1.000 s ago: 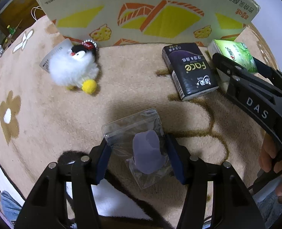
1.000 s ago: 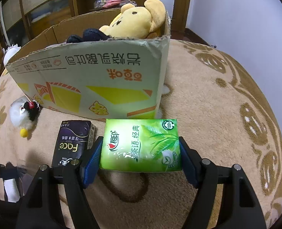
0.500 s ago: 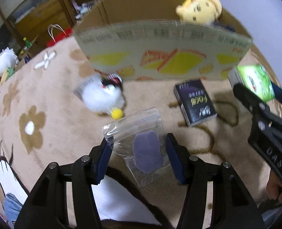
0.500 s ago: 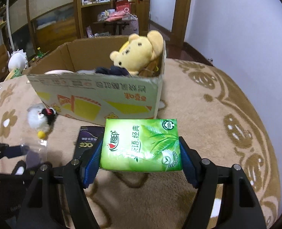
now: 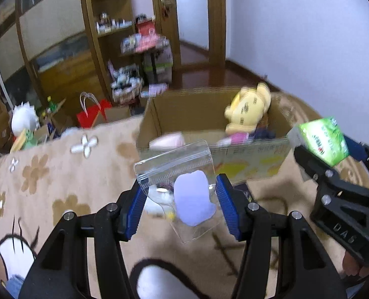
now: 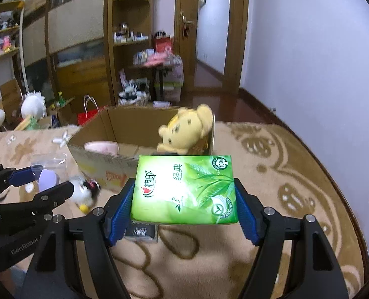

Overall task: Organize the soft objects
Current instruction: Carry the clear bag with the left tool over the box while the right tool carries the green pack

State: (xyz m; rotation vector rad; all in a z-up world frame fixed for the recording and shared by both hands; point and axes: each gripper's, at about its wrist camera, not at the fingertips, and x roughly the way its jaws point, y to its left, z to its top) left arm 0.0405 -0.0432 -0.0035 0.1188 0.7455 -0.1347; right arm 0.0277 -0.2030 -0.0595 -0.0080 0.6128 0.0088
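My left gripper [image 5: 180, 203] is shut on a clear zip bag [image 5: 182, 174] with a lilac soft piece [image 5: 193, 200] inside, held above the beige carpet in front of the open cardboard box [image 5: 159, 114]. My right gripper [image 6: 184, 206] is shut on a green tissue pack [image 6: 184, 189], also raised, near the box's front right corner [image 6: 210, 137]. The pack also shows at the right in the left wrist view [image 5: 324, 140]. The box holds a yellow plush bear [image 6: 184, 130] and a pink soft item [image 6: 101, 147].
A white penguin plush [image 6: 83, 193] and a dark tissue pack [image 6: 140, 231] lie on the carpet below the grippers. Wooden shelves [image 6: 132, 37], bags and plush toys [image 6: 33, 107] stand behind the box. A white wall [image 6: 309, 62] runs along the right.
Both grippers have risen with their loads and tilted up, so the box interior and the room behind now show. The penguin and dark pack stay on the carpet.
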